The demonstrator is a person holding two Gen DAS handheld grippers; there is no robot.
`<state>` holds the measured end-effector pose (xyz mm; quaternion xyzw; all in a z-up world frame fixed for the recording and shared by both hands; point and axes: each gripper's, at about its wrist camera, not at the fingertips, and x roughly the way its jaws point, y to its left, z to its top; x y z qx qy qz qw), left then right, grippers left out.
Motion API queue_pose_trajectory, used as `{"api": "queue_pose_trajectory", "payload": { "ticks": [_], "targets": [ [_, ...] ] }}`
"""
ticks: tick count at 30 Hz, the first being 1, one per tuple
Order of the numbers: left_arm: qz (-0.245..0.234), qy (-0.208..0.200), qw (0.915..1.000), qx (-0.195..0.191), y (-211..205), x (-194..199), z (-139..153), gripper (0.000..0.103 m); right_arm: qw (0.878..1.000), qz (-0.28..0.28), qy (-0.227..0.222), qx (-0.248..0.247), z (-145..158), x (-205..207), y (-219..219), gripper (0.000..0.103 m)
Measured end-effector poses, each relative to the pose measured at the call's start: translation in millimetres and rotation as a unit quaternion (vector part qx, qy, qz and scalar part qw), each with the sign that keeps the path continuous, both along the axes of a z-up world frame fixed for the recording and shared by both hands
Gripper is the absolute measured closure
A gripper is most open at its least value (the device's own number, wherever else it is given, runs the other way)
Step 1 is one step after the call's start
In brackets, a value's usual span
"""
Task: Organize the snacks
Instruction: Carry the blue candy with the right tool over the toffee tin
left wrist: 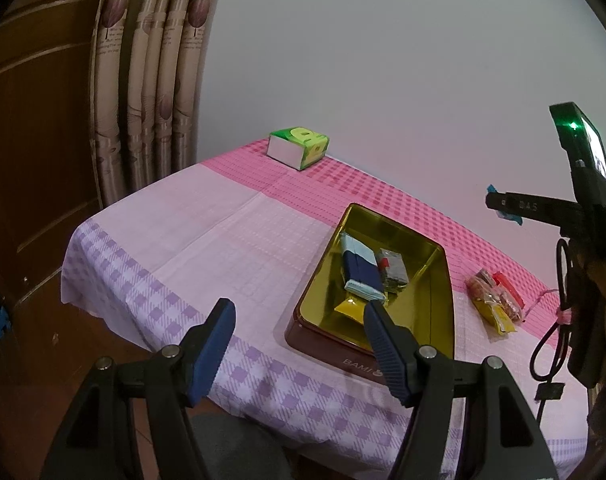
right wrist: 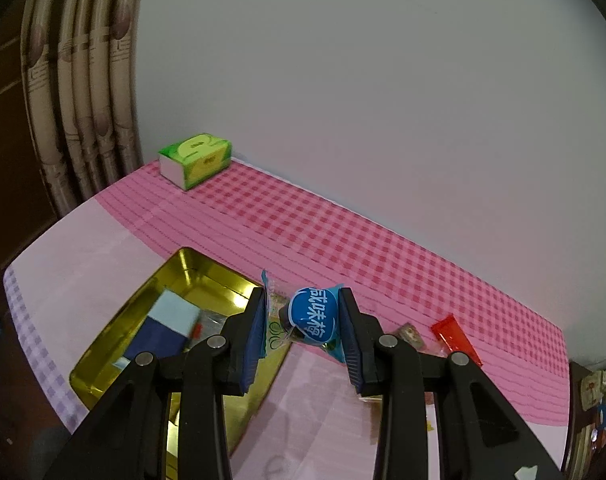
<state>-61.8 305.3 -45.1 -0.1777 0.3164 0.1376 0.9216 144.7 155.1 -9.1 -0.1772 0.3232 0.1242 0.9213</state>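
Observation:
A gold-lined tin [left wrist: 431, 304] [right wrist: 111, 340] lies on the checked tablecloth and holds a blue and pale packet [left wrist: 361, 272] [right wrist: 163, 328], a grey packet [left wrist: 393, 268] and a yellow one [left wrist: 351, 308]. My right gripper [right wrist: 301, 320] is shut on a blue snack packet [right wrist: 313, 314] with white writing, held above the tin's right rim. In the left wrist view the right gripper [left wrist: 503, 210] hangs at the far right edge. My left gripper [left wrist: 299, 338] stands open and holds nothing, low over the table's near side, beside the tin. A small pile of loose snacks [left wrist: 493, 298] lies right of the tin.
A green tissue box [left wrist: 299, 146] [right wrist: 197, 160] stands at the table's far corner by the wall. A red packet [right wrist: 457, 338] and a small clear-wrapped one [right wrist: 411, 334] lie on the pink check. Curtains and a wooden door are at the left.

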Motion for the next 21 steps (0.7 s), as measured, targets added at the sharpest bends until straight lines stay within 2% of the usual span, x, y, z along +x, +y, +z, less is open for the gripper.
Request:
{"api": "queue_pose_trajectory", "payload": {
  "ticks": [16, 21],
  "targets": [
    [0.004, 0.003, 1.0000, -0.007, 1.2, -0.4, 0.1, 0.035, 0.999, 0.048, 0.021, -0.015, -24.6, -22.2, 47.0, 0.071],
    [0.007, 0.007, 0.9999, -0.010, 1.8, 0.1, -1.1, 0.035, 0.998, 0.054, 0.039, -0.016, -44.2, -30.6, 51.3, 0.071]
  ]
}}
